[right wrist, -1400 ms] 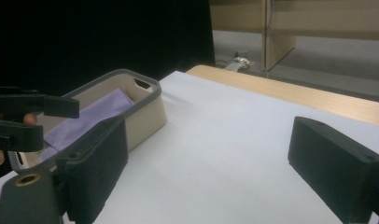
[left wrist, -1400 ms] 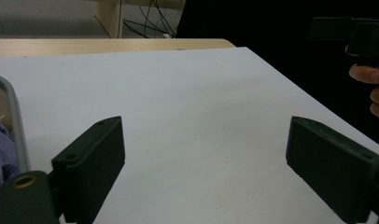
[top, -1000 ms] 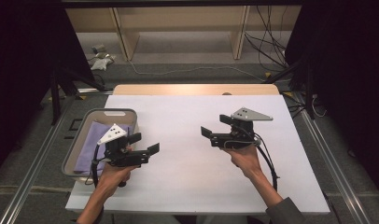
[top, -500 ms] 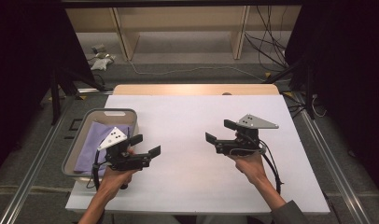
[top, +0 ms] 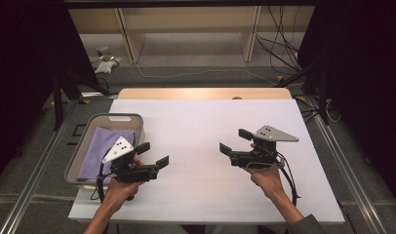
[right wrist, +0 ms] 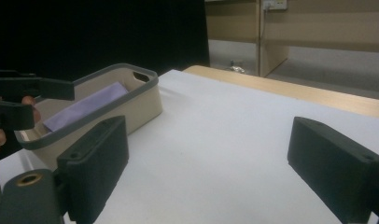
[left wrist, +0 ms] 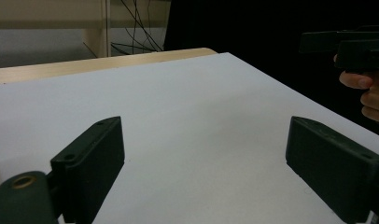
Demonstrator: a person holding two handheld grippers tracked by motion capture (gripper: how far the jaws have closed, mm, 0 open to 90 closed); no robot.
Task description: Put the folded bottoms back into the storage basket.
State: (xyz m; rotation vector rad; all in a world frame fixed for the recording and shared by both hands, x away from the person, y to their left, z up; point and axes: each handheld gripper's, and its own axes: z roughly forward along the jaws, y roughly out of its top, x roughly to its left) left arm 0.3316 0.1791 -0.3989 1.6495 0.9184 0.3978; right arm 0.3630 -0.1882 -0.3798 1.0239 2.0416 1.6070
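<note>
My left gripper (top: 153, 154) hovers over the white table (top: 206, 122) at its left, just right of a grey bin (top: 113, 117) that holds a lilac cloth (top: 106, 146). Its jaws stand wide apart with nothing between them, and the left gripper view (left wrist: 211, 163) confirms this. My right gripper (top: 234, 141) hovers at the table's right, pointing left toward the other one. It is open and empty too, as the right gripper view (right wrist: 211, 168) shows. The bin (right wrist: 131, 100) and cloth (right wrist: 85, 109) lie ahead of it on the left.
A wooden strip (top: 206, 92) runs along the table's far edge. Beyond it are shelf legs and cables on the floor (top: 196, 73). Dark curtains flank both sides. Each gripper view catches the opposite gripper (left wrist: 351, 46) (right wrist: 19, 100) at its edge.
The right gripper has drifted a little to the right and toward the near edge. The left gripper has stayed put. Both remain open.
</note>
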